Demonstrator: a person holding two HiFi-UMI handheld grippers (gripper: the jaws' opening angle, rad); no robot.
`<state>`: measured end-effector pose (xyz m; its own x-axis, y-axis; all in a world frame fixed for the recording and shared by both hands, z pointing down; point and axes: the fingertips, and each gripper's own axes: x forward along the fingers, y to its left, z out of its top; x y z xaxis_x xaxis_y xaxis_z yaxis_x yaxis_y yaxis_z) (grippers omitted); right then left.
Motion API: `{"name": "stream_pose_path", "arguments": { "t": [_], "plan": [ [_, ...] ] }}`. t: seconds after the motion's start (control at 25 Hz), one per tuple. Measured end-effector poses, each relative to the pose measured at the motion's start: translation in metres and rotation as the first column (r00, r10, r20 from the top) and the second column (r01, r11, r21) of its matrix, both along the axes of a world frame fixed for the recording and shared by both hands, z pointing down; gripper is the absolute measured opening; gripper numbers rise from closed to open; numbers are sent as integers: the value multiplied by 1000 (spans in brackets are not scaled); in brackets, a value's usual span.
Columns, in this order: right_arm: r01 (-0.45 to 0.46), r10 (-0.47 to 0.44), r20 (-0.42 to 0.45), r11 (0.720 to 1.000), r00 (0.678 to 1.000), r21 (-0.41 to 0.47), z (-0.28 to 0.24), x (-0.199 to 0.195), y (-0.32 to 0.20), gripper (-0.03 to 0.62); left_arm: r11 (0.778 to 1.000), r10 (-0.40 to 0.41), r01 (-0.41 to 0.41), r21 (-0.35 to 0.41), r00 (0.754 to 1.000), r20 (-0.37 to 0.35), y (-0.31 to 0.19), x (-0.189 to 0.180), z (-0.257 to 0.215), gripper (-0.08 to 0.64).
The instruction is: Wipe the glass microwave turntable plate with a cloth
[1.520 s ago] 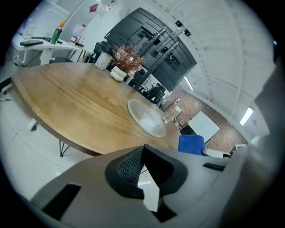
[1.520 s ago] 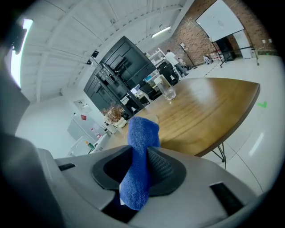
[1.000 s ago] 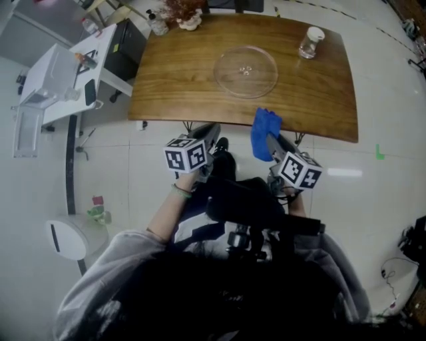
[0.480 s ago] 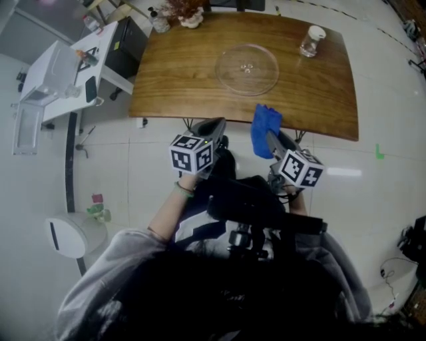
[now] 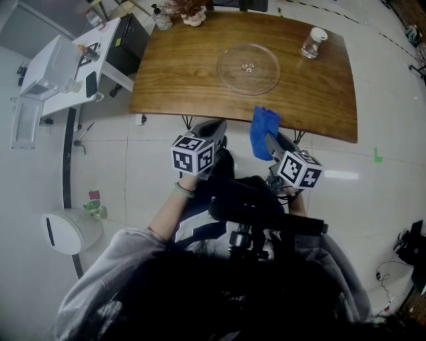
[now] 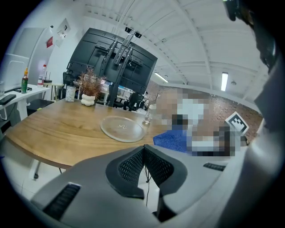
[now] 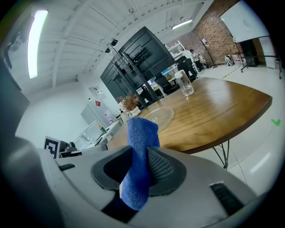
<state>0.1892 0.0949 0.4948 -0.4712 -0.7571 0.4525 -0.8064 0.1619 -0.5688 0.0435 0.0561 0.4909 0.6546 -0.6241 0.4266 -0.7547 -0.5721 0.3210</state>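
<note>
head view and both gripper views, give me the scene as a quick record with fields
plate: glass turntable plate, flat on the wooden table, nothing touching it
cloth: blue cloth, clamped in the right gripper, held near the table's near edge
left gripper: fingers shut, nothing between them
other: clear glass at the table's far right corner
wiping: not yet begun

Wooden table (image 5: 173, 80), curved front edge, thin metal legs.
Clear glass jar (image 5: 310, 42), white lid, on the table's far right corner.
Dried plant in white vase (image 5: 186, 12), far edge.
White side desk (image 5: 60, 73), cluttered, left of the table.
Black cabinet (image 5: 126, 43), between desk and table.
White round object (image 5: 70, 231), on the floor.
Green floor mark (image 5: 378, 157).
</note>
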Motion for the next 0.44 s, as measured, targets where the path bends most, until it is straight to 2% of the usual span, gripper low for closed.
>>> {"name": "stream_pose_path", "arguments": {
  "t": [0.44],
  "plan": [
    [11,-11,-9,1000,1000,1,1,-3,6,118,1000,-7,7,-11,1000,7,8,-4,5,2]
  ]
}}
